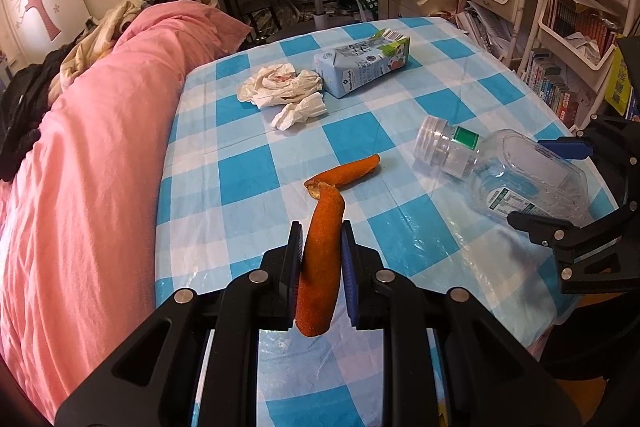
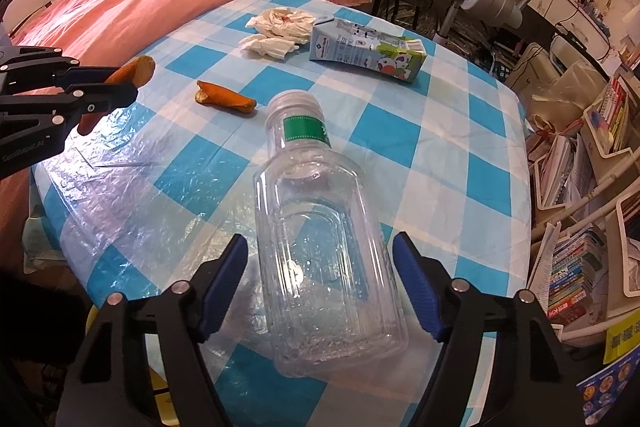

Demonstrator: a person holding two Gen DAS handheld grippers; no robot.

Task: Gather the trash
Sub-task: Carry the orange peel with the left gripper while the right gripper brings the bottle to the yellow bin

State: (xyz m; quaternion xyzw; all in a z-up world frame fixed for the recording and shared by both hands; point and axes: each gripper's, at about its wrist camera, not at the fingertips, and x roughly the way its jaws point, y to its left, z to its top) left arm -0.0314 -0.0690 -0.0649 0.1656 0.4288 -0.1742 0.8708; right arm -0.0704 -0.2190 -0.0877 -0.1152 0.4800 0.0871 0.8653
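A: Orange peel (image 1: 320, 263) was clamped between the narrowly set jaws of the left gripper (image 1: 321, 259), lifted off the checked tablecloth (image 1: 240, 187). A second peel piece (image 1: 344, 173) was left lying on the cloth, mid-table.

B: Right side?

A: The right gripper (image 2: 320, 287) was held fairly wide, straddling the clear plastic bottle (image 2: 320, 247). A gap was seen on both sides; no pad contact yet.

B: Bottle orientation?

A: Laid on its side near the table's near edge. The long axis was run away from the right gripper, with the capped neck pointed toward the table centre and the base nearest the jaws. The held peel was stood roughly upright, its long axis along the fingers.

B: Risks?

A: Judged, not seen: the bottle is smooth, thin-walled and light, so it could be squeezed out or rolled aside if closed off-centre, possibly off the edge. The plastic cloth is slick, which would aid sliding. The peel is gripped at mid-length only, so it could be swung or dropped if tilted.

B: Other trash?

A: Crumpled tissues (image 1: 280, 91) and a milk carton (image 1: 362, 61) remained at the far side, just beside each other.
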